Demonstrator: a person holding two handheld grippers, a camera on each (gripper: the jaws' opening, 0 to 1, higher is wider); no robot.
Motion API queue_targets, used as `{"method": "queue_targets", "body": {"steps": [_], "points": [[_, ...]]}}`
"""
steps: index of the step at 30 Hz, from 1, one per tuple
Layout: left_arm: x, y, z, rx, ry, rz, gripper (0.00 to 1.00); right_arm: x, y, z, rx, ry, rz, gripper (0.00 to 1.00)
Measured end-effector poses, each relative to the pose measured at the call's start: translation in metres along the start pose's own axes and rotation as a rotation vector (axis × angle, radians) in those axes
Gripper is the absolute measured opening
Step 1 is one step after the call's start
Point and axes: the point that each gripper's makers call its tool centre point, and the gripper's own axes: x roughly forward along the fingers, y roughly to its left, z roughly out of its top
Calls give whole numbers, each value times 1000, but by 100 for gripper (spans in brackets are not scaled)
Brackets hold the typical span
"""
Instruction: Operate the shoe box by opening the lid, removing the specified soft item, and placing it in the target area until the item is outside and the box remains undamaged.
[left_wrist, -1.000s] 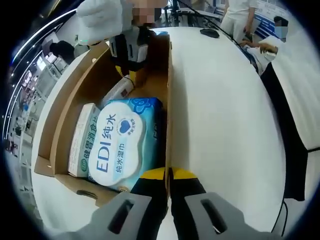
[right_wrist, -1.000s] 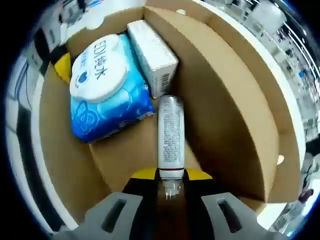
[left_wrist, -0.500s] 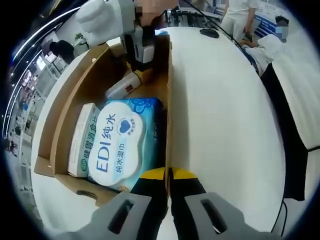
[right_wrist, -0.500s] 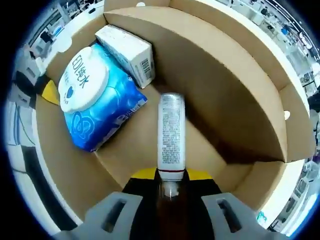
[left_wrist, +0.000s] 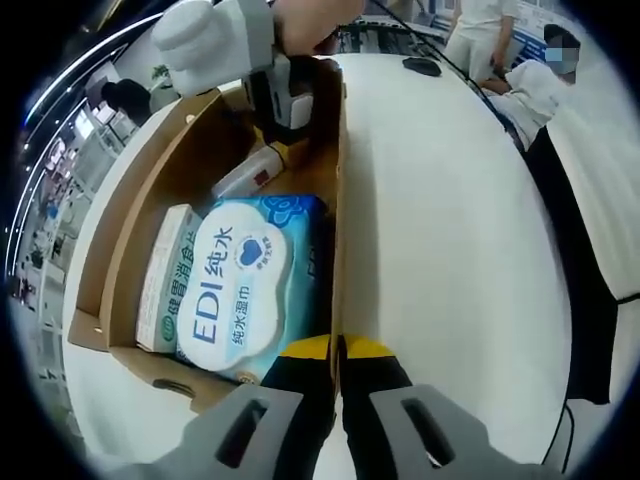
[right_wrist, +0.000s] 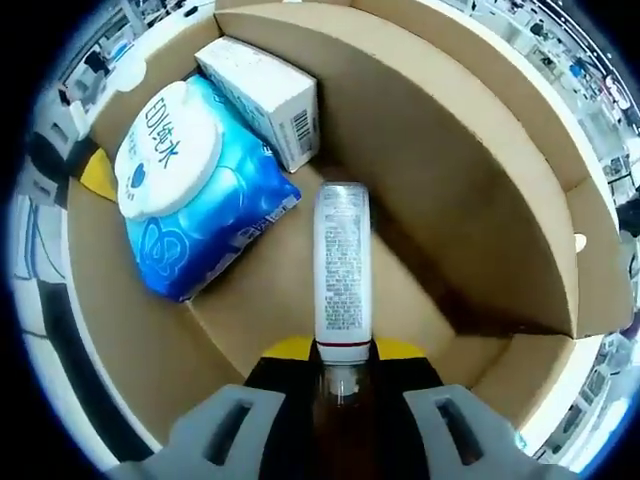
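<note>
- While the right gripper (right_wrist: 340, 365) pinches the tube (right_wrist: 342, 270) by its cap end at lower centre, above the shoe box (right_wrist: 470, 190) floor, we should lift straight, clear of the wipes pack (right_wrist: 190, 200).
- Our left gripper (left_wrist: 335, 350), jaws pressed on the box wall at bottom centre, steadies it; we judge a gentle hold avoids creasing.

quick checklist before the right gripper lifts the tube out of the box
1. Right gripper shut on the white tube: ok, jaws clamp its cap end.
2. Tube free of the other contents: ok, it is apart from the blue wet wipes pack and the small white carton.
3. Left gripper steadying the cardboard box: ok, jaws shut on the wall's top edge.
4. Lid out of the way: ok, the box is open.
5. Box undamaged: cannot tell, only part of the walls is visible.
6. Target area: cannot tell which spot on the white table it is.
</note>
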Motion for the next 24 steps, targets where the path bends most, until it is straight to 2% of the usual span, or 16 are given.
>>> {"method": "queue_targets", "body": {"steps": [2, 6, 8, 10, 11, 12, 14, 17, 18, 20, 24], "points": [[-1, 0, 0, 5, -1, -1, 1, -2, 2, 0, -17, -14, -29, 18], [-1, 0, 0, 3, 2, -2, 1, -5, 0, 4, -171, -54, -119, 18], [-1, 0, 0, 3, 0, 2, 1, -11, 2, 2, -93, -72, -132, 17], [-1, 0, 0, 2, 0, 6, 1, -21, -3, 3, -86, -99, -162, 17], [-1, 0, 0, 2, 0, 8, 1, -24, -5, 3, -40, -111, -166, 17], [-1, 1, -1, 3, 0, 11, 1, -27, 1, 5, 40, -148, -120, 17], [-1, 1, -1, 4, 0, 17, 1, -33, 7, 7, 124, -189, -62, 17], [-1, 0, -1, 3, -2, 21, 1, -41, 2, 1, 211, -203, -86, 17], [-1, 0, -1, 2, -2, 21, 1, -45, 3, -1, 267, -220, -85, 17], [-1, 0, -1, 6, -2, 20, 1, -50, 15, 5, 315, -289, -22, 17], [-1, 0, -2, 12, -4, 15, 1, -64, 20, 7, 408, -373, -41, 17]]}}
